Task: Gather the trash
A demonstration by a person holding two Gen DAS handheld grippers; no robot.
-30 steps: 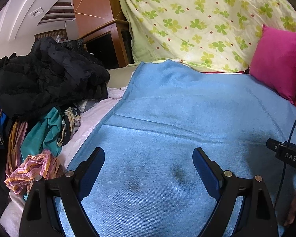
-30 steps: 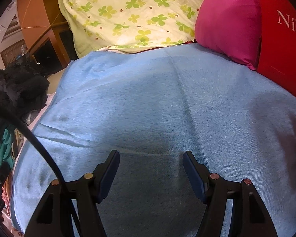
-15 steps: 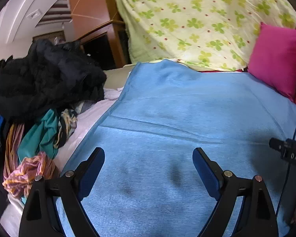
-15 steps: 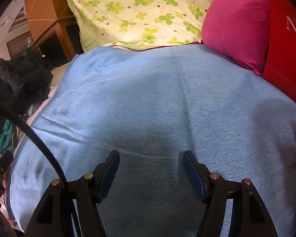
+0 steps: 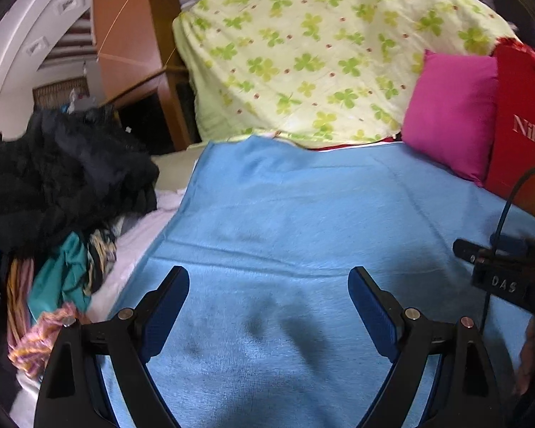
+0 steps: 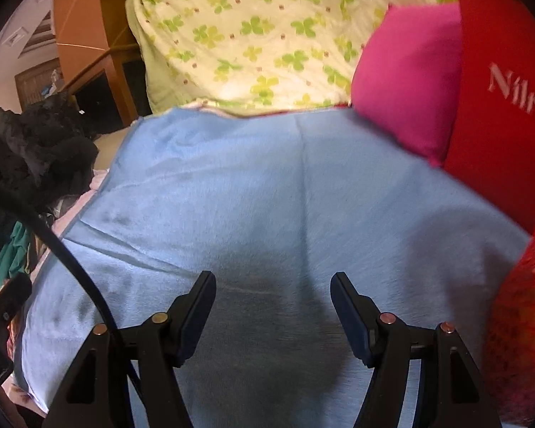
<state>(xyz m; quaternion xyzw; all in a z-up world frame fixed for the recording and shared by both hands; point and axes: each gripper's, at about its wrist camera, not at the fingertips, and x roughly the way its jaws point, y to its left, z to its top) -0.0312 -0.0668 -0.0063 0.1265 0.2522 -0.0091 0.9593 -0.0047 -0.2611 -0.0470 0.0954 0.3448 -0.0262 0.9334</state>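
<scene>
Trash unseen, left hand-held gripper (image 5: pixel 269 285) wide open, right hand-held gripper (image 6: pixel 273 290) open (both empty)

Both wrist views above blue blanket (image 5: pixel 285 214)

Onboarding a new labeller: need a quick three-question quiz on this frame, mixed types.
1. True or false: the left tool holds something.
2. What lies beside the blue blanket, on the left of the picture? A) clothes pile B) laptop C) plates
3. What colour is the pillow next to the red bag?

Key: 1 false, both the left and right tool are open and empty; 2 A, clothes pile; 3 pink.
</scene>
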